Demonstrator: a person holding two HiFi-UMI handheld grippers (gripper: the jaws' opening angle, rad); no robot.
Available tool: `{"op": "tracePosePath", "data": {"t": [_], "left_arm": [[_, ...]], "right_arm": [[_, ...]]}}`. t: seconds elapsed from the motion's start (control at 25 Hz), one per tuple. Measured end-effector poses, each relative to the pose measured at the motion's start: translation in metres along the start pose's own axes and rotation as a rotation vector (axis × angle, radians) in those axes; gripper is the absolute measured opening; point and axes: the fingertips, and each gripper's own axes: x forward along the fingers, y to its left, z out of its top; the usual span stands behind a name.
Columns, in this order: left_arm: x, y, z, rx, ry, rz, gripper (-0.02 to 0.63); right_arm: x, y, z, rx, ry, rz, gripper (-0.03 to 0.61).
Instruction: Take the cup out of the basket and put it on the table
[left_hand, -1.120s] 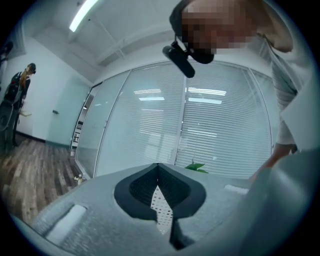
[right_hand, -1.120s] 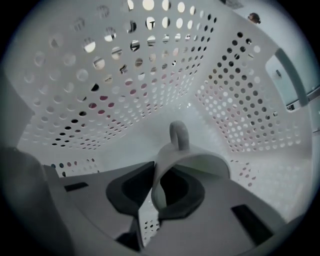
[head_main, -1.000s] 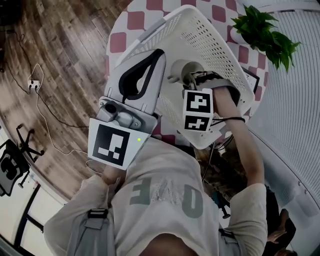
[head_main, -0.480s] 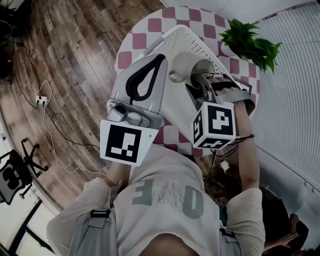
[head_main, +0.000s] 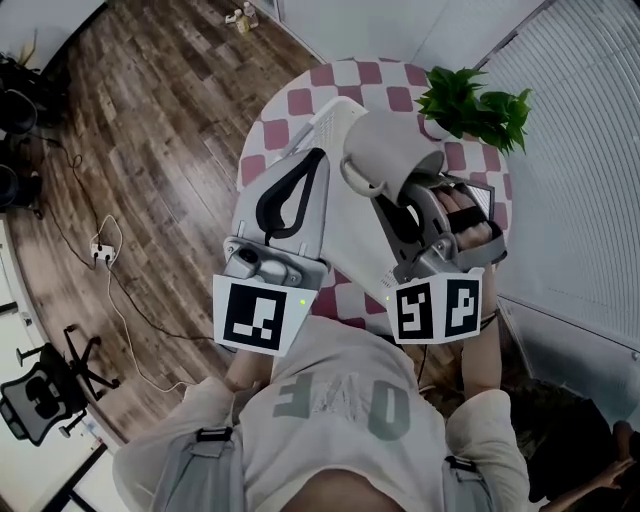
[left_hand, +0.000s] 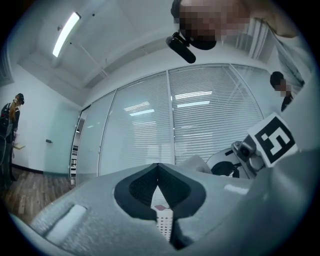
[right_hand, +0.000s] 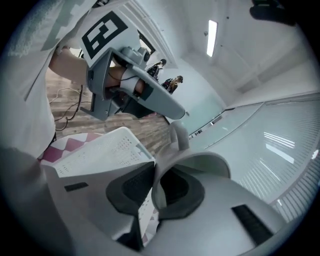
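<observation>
The pale grey cup (head_main: 385, 155) hangs in the air above the white perforated basket (head_main: 350, 235), its handle to the left. My right gripper (head_main: 402, 195) is shut on the cup's rim; in the right gripper view the cup's wall (right_hand: 156, 186) stands pinched between the dark pads, handle (right_hand: 180, 134) up. My left gripper (head_main: 292, 185) is shut on the basket's side wall, and the perforated wall (left_hand: 164, 225) shows between its closed jaws (left_hand: 159, 170). Under both lies the round red-and-white checked table (head_main: 300, 100). The basket's inside is hidden by the grippers.
A green potted plant (head_main: 470, 105) stands at the table's far right. Around the table is wooden floor (head_main: 150, 120) with a cable and socket strip (head_main: 100, 250) at the left. A slatted wall (head_main: 570, 180) runs along the right.
The right gripper has risen with the cup, lifting it out of the basket and up towards the camera. The left gripper has also come up a little, still clamped on the basket.
</observation>
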Motion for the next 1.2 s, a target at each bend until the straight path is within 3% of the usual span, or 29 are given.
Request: {"op": "tracePosePath", "data": {"t": [0.2,0.4,0.56,0.8,1.0,1.2], "left_arm": [[0.013,-0.01,0.005,0.002,-0.018,-0.028,0.005],[0.02,-0.024,0.005,0.002,-0.018,-0.067,0.005],[0.028,-0.03,0.006,-0.015,-0.029,-0.084,0.005],[0.034,-0.041,0.005,-0.043,-0.048,-0.104,0.005],[0.033,-0.046,0.011,-0.033,-0.091,-0.102,0.005],[0.034,-0.046,0.011,-0.021,-0.08,-0.103,0.005]], "right_arm": [[-0.019,-0.024,-0.004,0.18,-0.089,-0.161,0.046],[-0.046,-0.044,-0.018,0.57,-0.209,-0.29,0.048],[-0.074,-0.06,-0.03,0.852,-0.343,-0.451,0.048],[-0.108,-0.061,-0.052,0.991,-0.424,-0.607,0.048],[-0.111,-0.058,-0.064,1.026,-0.391,-0.638,0.048],[-0.107,-0.057,-0.067,1.034,-0.37,-0.642,0.048]]}}
